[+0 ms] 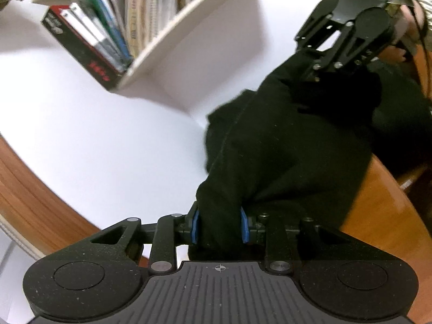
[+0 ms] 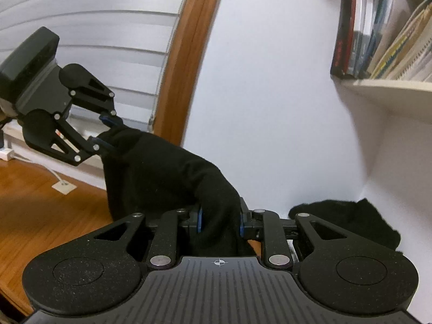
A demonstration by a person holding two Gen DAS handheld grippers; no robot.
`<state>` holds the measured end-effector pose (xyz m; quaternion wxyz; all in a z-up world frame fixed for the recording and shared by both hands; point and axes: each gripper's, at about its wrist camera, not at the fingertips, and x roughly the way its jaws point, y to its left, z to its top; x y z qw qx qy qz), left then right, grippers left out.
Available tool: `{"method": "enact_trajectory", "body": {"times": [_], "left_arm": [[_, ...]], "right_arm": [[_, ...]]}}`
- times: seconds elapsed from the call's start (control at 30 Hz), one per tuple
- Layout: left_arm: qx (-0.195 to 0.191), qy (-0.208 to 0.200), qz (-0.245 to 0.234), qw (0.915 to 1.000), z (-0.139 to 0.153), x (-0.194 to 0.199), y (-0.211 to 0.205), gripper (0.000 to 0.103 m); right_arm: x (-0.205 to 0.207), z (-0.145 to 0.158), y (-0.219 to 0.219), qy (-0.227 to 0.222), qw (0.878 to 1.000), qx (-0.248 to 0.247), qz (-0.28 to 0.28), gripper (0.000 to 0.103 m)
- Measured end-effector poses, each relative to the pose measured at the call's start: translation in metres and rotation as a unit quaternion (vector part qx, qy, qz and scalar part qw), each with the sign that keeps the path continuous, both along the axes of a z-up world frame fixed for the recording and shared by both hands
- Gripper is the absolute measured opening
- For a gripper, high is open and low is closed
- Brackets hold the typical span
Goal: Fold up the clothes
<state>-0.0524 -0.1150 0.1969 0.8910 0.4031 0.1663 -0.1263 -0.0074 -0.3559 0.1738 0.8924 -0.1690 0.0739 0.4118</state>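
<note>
Tongs both pinch one black garment (image 1: 283,148): left tongs (image 1: 220,226) and right tongs (image 2: 220,222) hold opposite ends, stretching it between them above the worktop (image 2: 40,205), seemingly to make a fold.

2 grippers (image 1: 220,226) (image 2: 220,222), 1 black garment (image 1: 283,148), maybe 2nd dark cloth (image 2: 351,218), 1 shelf (image 2: 383,86) w/ approx 8 books (image 2: 378,27).

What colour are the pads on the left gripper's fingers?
Blue, thin pads on the black left gripper, pinching the black garment. Clearest in the left wrist view.
</note>
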Motion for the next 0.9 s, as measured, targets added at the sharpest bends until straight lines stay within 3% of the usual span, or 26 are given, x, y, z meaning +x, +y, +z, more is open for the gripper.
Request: {"method": "enact_trajectory", "body": {"times": [0.17, 0.3, 0.37, 0.43, 0.5, 0.53, 0.57, 0.63, 0.7, 0.73, 0.8, 0.9], "left_arm": [[0.0, -0.044, 0.009, 0.999, 0.03, 0.053, -0.022, 0.029], [0.003, -0.101, 0.005, 0.9948, 0.069, 0.113, -0.05, 0.028], [0.004, -0.156, 0.003, 0.9878, 0.071, 0.151, -0.063, 0.028], [0.004, -0.21, 0.0, 0.9777, 0.073, 0.189, -0.077, 0.028], [0.005, -0.264, -0.003, 0.9646, 0.074, 0.227, -0.091, 0.03], [0.006, -0.284, -0.005, 0.9589, 0.066, 0.247, -0.096, 0.032], [0.013, -0.285, -0.006, 0.9585, 0.037, 0.27, -0.099, 0.035], [0.037, -0.246, 0.002, 0.9685, -0.029, 0.315, -0.104, 0.04], [0.043, -0.129, 0.006, 0.9907, -0.092, 0.353, -0.107, 0.039], [0.04, -0.09, 0.004, 0.9951, -0.117, 0.361, -0.107, 0.039], [0.041, -0.057, 0.002, 0.9975, -0.154, 0.366, -0.103, 0.044], [0.006, -0.045, 0.023, 0.9987, -0.162, 0.368, -0.092, 0.054]], "right_arm": [[0.038, 0.037, -0.001, -0.031, 0.999, -0.011, -0.029, 0.023], [0.08, 0.088, -0.013, -0.097, 0.992, -0.018, -0.083, 0.023], [0.096, 0.114, -0.016, -0.163, 0.978, -0.028, -0.123, 0.022], [0.105, 0.132, -0.019, -0.242, 0.957, -0.039, -0.156, 0.022], [0.118, 0.133, -0.025, -0.28, 0.945, -0.05, -0.16, 0.023], [0.126, 0.126, -0.027, -0.291, 0.942, -0.057, -0.155, 0.023], [0.136, 0.104, -0.026, -0.31, 0.935, -0.078, -0.154, 0.023], [0.161, 0.047, -0.018, -0.341, 0.918, -0.132, -0.153, 0.024], [0.191, -0.018, -0.014, -0.263, 0.939, -0.17, -0.141, 0.025], [0.206, -0.05, -0.012, -0.215, 0.949, -0.186, -0.135, 0.025], [0.228, -0.099, -0.013, -0.136, 0.964, -0.193, -0.122, 0.029], [0.237, -0.115, -0.03, -0.072, 0.983, -0.129, -0.111, 0.041]]}}
